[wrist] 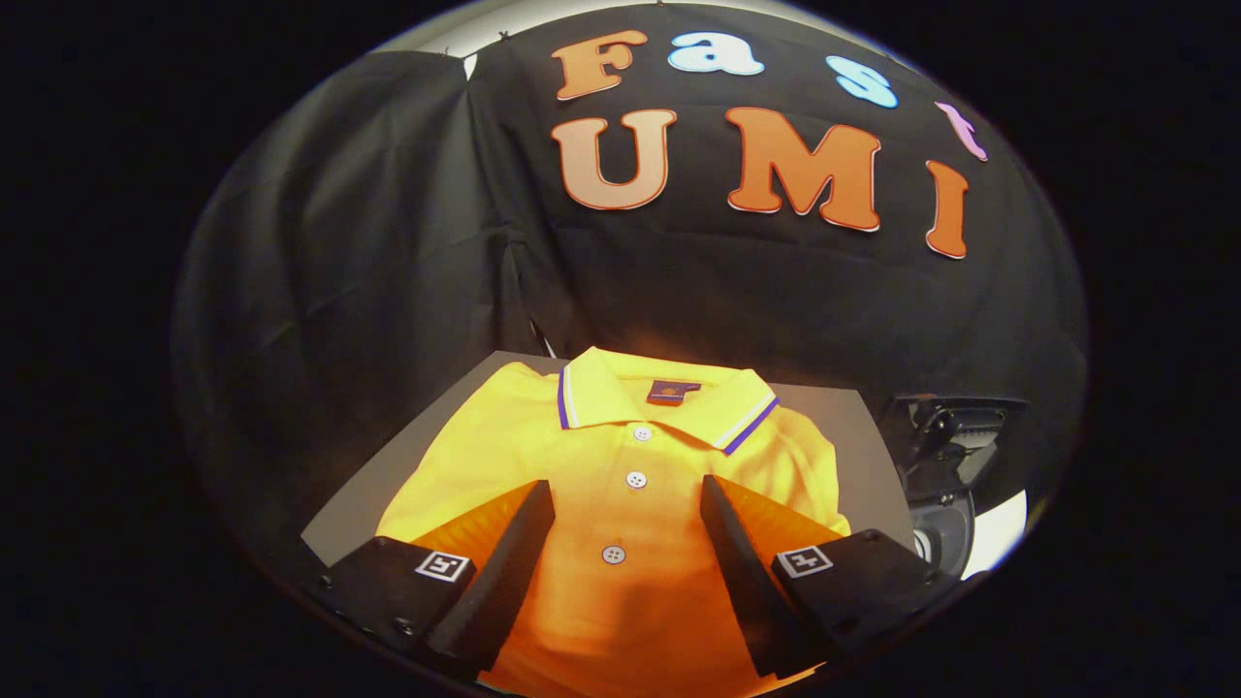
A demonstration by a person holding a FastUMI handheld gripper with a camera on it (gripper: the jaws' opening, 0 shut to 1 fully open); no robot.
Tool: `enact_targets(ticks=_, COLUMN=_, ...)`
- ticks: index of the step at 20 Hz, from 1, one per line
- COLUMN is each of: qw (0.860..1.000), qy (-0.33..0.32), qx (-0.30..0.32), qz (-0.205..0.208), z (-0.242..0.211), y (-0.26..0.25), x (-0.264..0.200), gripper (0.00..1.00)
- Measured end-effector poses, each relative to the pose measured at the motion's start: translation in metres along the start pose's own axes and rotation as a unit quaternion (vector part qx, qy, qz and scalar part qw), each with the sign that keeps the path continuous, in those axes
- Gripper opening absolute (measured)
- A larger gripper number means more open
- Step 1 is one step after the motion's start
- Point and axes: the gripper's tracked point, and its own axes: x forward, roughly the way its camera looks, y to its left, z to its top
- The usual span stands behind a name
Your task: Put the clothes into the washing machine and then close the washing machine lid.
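A folded yellow polo shirt [620,456] with a striped collar and white buttons lies flat on a grey table [853,427], its collar turned away from me. My gripper [628,485] hovers open just above the shirt's chest. Its two fingers straddle the button placket, and nothing is held between them. To the right of the table, beyond the right finger, stands part of a dark machine with a round opening [945,485]; whether this is the washing machine I cannot tell for sure.
Black cloth walls close in the booth behind and to the left of the table. A thin cable [541,339] hangs at the wall just behind the table's far edge. Bare grey table surface shows on both sides of the shirt.
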Motion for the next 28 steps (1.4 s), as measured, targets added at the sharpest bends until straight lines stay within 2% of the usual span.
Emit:
enact_targets(ticks=4, qw=1.0, qy=-0.004, qx=0.016, qz=0.02, z=-0.001, y=0.0, x=0.001, gripper=0.98)
enact_targets(ticks=6, qw=1.0, qy=-0.001, qx=-0.003, qz=0.027, z=-0.003, y=0.003, x=0.002, gripper=0.95)
enact_targets(ticks=7, qw=0.999, qy=-0.001, qx=-0.014, qz=0.037, z=-0.003, y=0.005, x=0.003, gripper=0.91)
enact_targets(ticks=11, qw=0.998, qy=0.011, qx=-0.016, qz=0.057, z=-0.008, y=0.006, x=0.001, gripper=0.6)
enact_targets(ticks=14, qw=0.998, qy=0.016, qx=0.004, qz=0.065, z=-0.008, y=0.005, x=-0.005, gripper=0.47)
enact_targets(ticks=15, qw=0.997, qy=0.016, qx=0.006, qz=0.069, z=-0.01, y=0.005, x=-0.008, gripper=0.24)
enact_targets(ticks=17, qw=0.997, qy=0.005, qx=0.018, qz=0.07, z=-0.009, y=0.005, x=-0.013, gripper=0.1)
enact_targets(ticks=22, qw=0.994, qy=-0.054, qx=0.046, qz=0.077, z=0.002, y=0.006, x=-0.02, gripper=0.08)
enact_targets(ticks=28, qw=0.986, qy=-0.119, qx=0.055, qz=0.105, z=0.024, y=0.014, x=-0.045, gripper=0.08)
